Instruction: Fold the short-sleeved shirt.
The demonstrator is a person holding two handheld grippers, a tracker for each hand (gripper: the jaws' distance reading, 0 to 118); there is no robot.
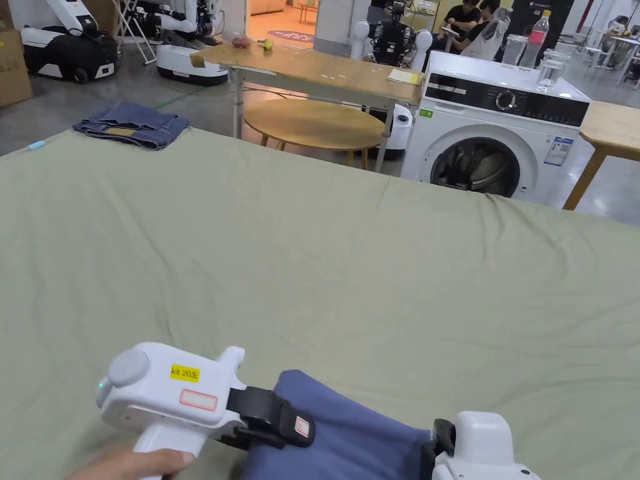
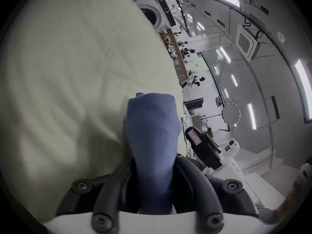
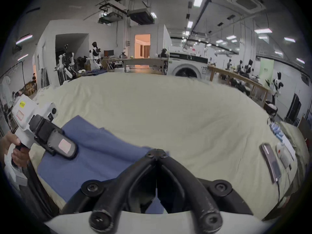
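I see the blue short-sleeved fabric shirt (image 1: 350, 437) bunched at the near edge of the wide pale-green cloth-covered table (image 1: 350, 269), stretched between my two tools. In the right gripper view it spreads as a flat blue panel (image 3: 94, 155) from the left tool across to my right one.

My left white-and-black handheld gripper (image 1: 294, 428) has its black jaws closed over the shirt's left end; in the left gripper view a thick roll of blue fabric (image 2: 152, 136) rises up between the jaws, pinched on both sides. A hand (image 1: 134, 465) holds its grip from below.

My right white-and-black handheld gripper (image 3: 157, 151) has its jaws drawn together to a point, with the shirt's edge caught at the tips and blue cloth visible under them.

Farther out, a folded pair of dark blue denim jeans (image 1: 131, 125) lies at the table's far left corner. Beyond the table stand a white front-loading washing machine (image 1: 494, 140), a round low wooden table (image 1: 312, 125) and a long wooden bench table (image 1: 312, 69).
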